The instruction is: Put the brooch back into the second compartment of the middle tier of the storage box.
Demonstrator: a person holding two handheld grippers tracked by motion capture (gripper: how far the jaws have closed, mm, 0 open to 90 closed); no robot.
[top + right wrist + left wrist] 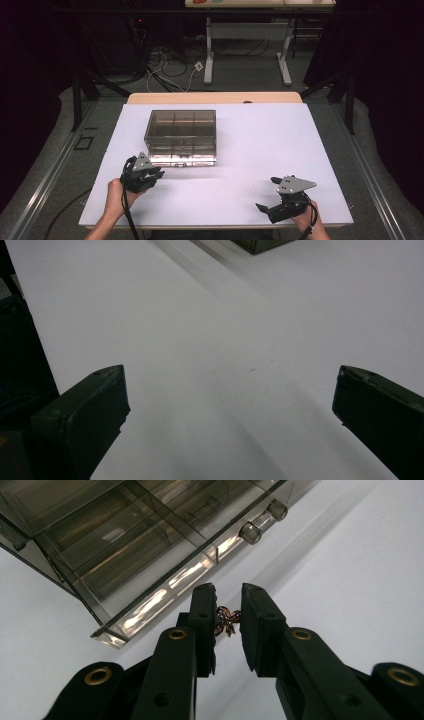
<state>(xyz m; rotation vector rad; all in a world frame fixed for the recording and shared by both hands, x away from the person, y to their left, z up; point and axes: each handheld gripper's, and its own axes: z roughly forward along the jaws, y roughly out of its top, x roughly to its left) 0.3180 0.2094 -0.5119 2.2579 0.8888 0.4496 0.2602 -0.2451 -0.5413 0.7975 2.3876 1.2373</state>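
Left gripper (229, 611): fingers are pinched on a small jewelled trinket (226, 621), held between their tips.
Box (181, 136): a smoky clear compartment box is seen just ahead of those fingers.
Right gripper (227, 405): fingers are spread wide over bare bench (210, 330), nothing between them.
Advice: the pinch is best kept light and level while a compartment is approached.

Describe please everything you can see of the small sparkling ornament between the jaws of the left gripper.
The small sparkling ornament looks like a tiny bow or flower shape, set with dark purple and red stones on a gold-coloured metal frame. It sits between the two black jaws of the left gripper, which stand close on either side and appear to pinch it. It hangs above the white table surface, just in front of the smoky transparent plastic compartment box. Finer details are too small to tell.
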